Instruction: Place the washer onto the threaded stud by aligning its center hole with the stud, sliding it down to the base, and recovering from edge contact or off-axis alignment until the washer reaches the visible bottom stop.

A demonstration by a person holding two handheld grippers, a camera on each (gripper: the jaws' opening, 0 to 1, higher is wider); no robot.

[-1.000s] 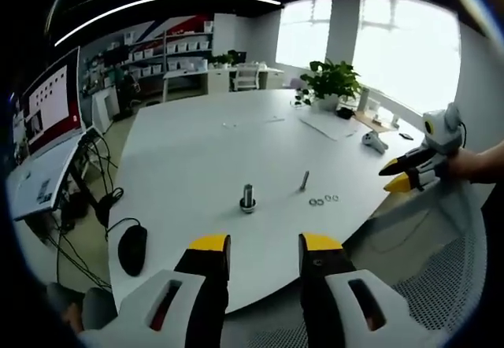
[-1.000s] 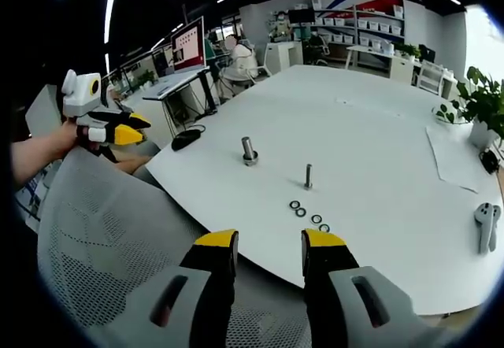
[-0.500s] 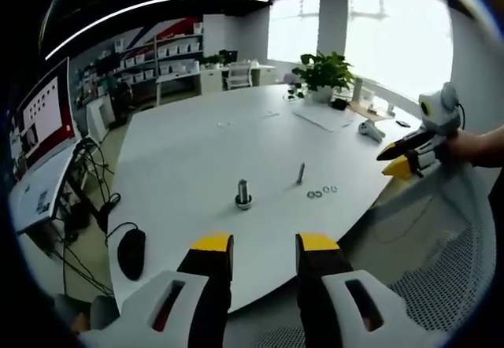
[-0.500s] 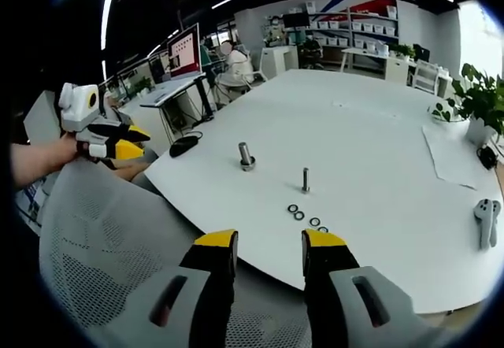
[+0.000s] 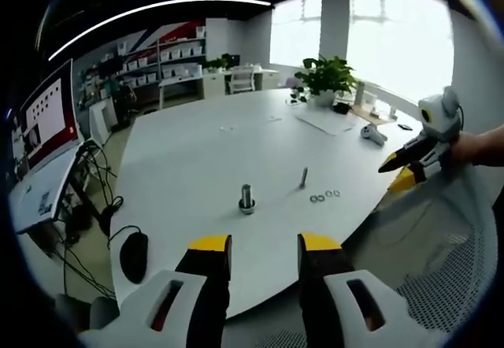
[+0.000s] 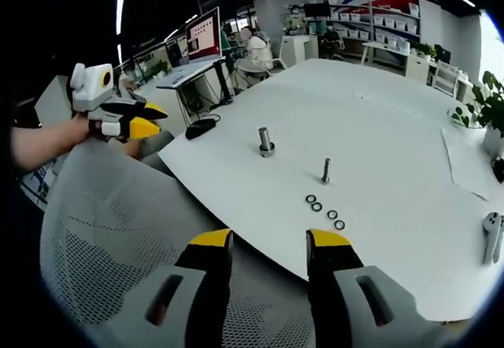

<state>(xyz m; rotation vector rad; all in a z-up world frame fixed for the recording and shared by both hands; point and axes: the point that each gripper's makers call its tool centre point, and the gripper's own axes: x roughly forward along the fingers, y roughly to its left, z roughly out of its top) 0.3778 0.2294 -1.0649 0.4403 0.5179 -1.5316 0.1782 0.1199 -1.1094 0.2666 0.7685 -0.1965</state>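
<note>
1. white tabletop [image 5: 197, 151] spreads across the left gripper view, with the left gripper [image 5: 262, 247] low in front of its near edge, yellow-tipped jaws parted with a clear gap and nothing between them.
2. on that table the threaded stud [image 5: 246, 199] stands upright on its base; a slimmer bolt [image 5: 303, 178] stands to its right, apart from it.
3. the washers [image 5: 324, 197] lie flat in a short row just right of the bolt, well apart from the stud and from both grippers.
4. at the right edge of this view the right gripper [image 5: 403, 171] is held in a hand [image 5: 465, 148] off the table; from here it cannot be told how far its jaws are parted.
5. a black mouse [image 5: 133, 257] sits near the table's left edge, and a potted plant [image 5: 326, 78] stands at the far side.
6. in the right gripper view the right gripper [image 6: 269, 248] hangs over a mesh chair back [image 6: 110, 238], jaws apart and empty.
7. beyond it the threaded stud [image 6: 266, 141] stands on the table [image 6: 378, 127], the bolt [image 6: 325, 171] to its right, and four washers [image 6: 324, 209] in a line nearer the camera.
8. the left gripper [image 6: 150, 120] shows at the left, off the table.
</note>
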